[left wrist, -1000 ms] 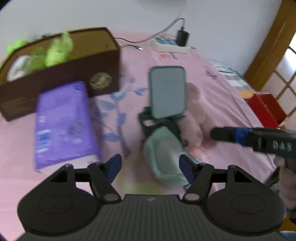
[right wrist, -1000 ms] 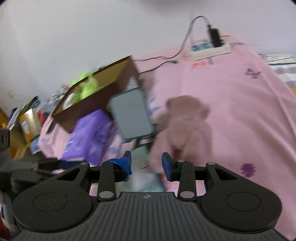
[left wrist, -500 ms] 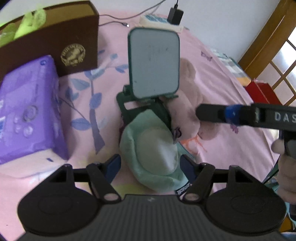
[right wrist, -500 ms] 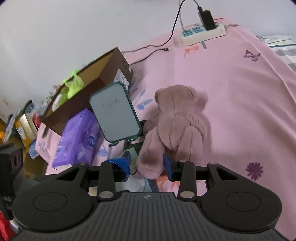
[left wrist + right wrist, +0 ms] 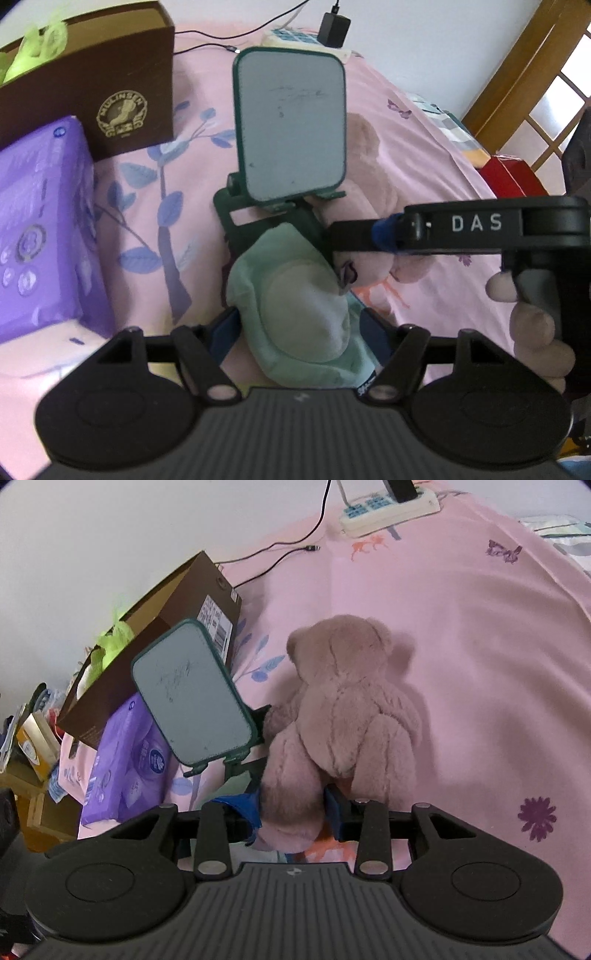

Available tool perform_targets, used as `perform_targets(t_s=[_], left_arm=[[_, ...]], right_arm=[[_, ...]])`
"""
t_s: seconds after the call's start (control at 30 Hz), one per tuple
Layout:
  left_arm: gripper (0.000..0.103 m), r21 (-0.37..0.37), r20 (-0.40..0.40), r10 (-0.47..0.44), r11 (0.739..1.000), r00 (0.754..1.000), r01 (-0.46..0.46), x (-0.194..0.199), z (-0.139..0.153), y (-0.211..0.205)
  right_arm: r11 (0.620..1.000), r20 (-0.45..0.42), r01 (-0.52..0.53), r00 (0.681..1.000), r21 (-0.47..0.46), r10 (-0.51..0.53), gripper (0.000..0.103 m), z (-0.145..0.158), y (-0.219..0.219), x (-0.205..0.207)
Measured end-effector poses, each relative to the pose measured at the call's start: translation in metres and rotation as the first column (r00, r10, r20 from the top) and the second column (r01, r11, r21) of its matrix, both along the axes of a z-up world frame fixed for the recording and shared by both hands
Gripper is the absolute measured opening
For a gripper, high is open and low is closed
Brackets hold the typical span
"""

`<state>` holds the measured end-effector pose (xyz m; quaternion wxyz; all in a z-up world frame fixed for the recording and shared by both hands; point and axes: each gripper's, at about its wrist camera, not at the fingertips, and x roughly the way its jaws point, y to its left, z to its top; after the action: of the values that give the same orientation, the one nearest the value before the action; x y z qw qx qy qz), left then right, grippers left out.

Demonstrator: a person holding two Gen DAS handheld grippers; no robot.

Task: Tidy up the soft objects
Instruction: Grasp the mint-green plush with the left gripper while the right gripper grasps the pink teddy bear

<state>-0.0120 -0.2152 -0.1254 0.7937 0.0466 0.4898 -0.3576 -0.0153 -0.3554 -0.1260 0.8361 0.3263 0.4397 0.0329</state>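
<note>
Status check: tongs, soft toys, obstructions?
Left tongs open, straddling green plush. Right tongs closing on teddy bear leg. Standing mirror close behind both.

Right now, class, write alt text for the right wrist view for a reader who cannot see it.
The right tongs are closing around a leg of a pink bear lying on a pink sheet. Left of it stand a mirror, a purple pack and a brown box.
</note>
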Motion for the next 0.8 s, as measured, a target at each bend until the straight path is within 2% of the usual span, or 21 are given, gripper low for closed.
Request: perform_targets(t_s=[0.03, 0.13, 0.17, 0.23, 0.33, 0.57, 0.7, 0.73, 0.8], left_arm=[[0.058, -0.009, -0.002, 0.000, 1.000, 1.000, 0.000, 0.000, 0.000, 0.001], [0.043, -0.016, -0.002, 0.003, 1.000, 1.000, -0.003, 0.002, 0.000, 0.005], [0.041, -0.021, -0.006, 0.007, 1.000, 1.000, -0.007, 0.003, 0.000, 0.007], [0.027, -0.028, -0.008, 0.012, 1.000, 1.000, -0.012, 0.005, 0.001, 0.010], [0.016, -0.022, 0.010, 0.014, 1.000, 1.000, -0.014, 0.004, 0.002, 0.012], [0.008, -0.054, 0.018, -0.008, 0.998, 1.000, 0.009, -0.001, 0.009, 0.022], [0.007, -0.064, 0.029, -0.018, 0.998, 0.999, 0.020, -0.004, 0.015, 0.031], [0.007, -0.066, 0.031, -0.015, 0.998, 0.999, 0.017, -0.004, 0.017, 0.036], [0.006, -0.069, 0.027, -0.001, 0.998, 1.000, 0.003, -0.003, 0.020, 0.046]], right_arm=[[1.000, 0.008, -0.005, 1.000, -0.007, 0.005, 0.014, 0.001, -0.001, -0.002], [0.999, 0.021, -0.011, 1.000, -0.035, 0.011, 0.011, 0.005, -0.003, -0.007], [0.999, 0.022, -0.009, 1.000, -0.047, 0.011, 0.011, 0.006, -0.004, -0.009], [0.998, 0.018, 0.000, 1.000, -0.063, 0.001, 0.010, 0.006, -0.009, -0.012], [0.996, 0.015, 0.002, 1.000, -0.088, -0.001, 0.010, 0.007, -0.015, -0.018], [0.994, -0.004, -0.024, 1.000, -0.107, 0.024, 0.010, 0.010, -0.019, -0.029], [0.997, -0.009, -0.033, 0.999, -0.074, 0.033, 0.011, 0.011, -0.018, -0.033], [0.997, -0.010, -0.051, 0.999, -0.057, 0.050, 0.015, 0.011, -0.018, -0.034], [0.996, -0.015, -0.078, 0.997, -0.044, 0.077, 0.016, 0.013, -0.016, -0.036]])
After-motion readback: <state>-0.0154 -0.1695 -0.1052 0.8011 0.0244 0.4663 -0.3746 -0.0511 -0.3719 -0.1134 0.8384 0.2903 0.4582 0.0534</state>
